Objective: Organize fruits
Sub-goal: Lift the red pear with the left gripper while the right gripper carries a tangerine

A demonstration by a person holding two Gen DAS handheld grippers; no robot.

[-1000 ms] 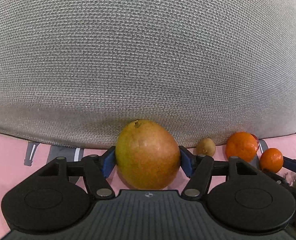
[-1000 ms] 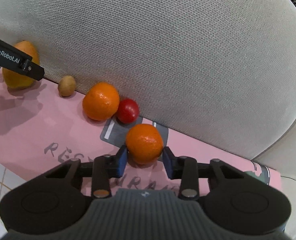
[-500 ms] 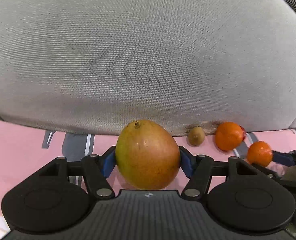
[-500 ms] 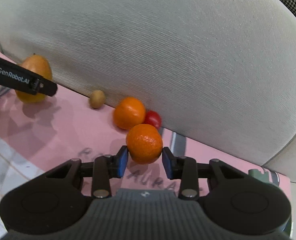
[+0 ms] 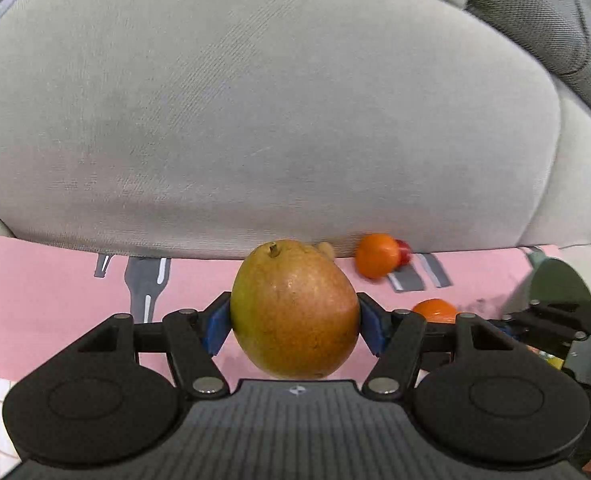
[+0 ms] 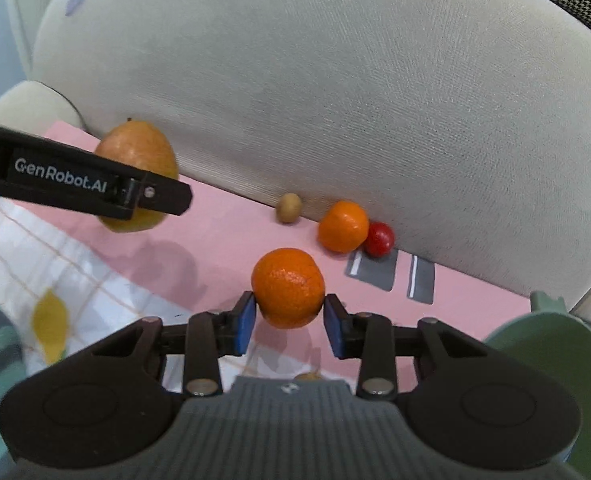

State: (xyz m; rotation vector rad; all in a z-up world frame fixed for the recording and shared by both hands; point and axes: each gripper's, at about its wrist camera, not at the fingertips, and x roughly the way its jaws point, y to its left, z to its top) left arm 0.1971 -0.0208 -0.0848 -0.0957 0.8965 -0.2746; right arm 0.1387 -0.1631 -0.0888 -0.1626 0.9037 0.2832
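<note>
Holding a mango (image 5: 295, 312) in my left gripper (image 5: 295, 326), I see both blue pads pressed against its sides, the jaws spread wide around its girth and the stem pointing up and away from me. From the right wrist view the same mango (image 6: 135, 152) hangs above the pink cloth (image 6: 223, 232), partly hidden by the left gripper's black finger with white lettering.

My right gripper (image 6: 289, 320) has a tangerine (image 6: 288, 286) pinched between its blue pads, jaws closed partway to the fruit's width; it casts a shadow on the cloth below, so it looks clear of the surface. In the left view only its top (image 5: 434, 310) peeks over my own linkage.

Against the foot of the grey cushion (image 6: 335, 100) lie a small kiwi (image 6: 289, 208), then a second orange (image 6: 343, 226), with a red fruit (image 6: 380, 239) touching its far side. A green bowl (image 6: 551, 364) sits at the right edge, just beside my right gripper, and a white checked cloth (image 6: 75, 280) with yellow lemon prints lies at the left
</note>
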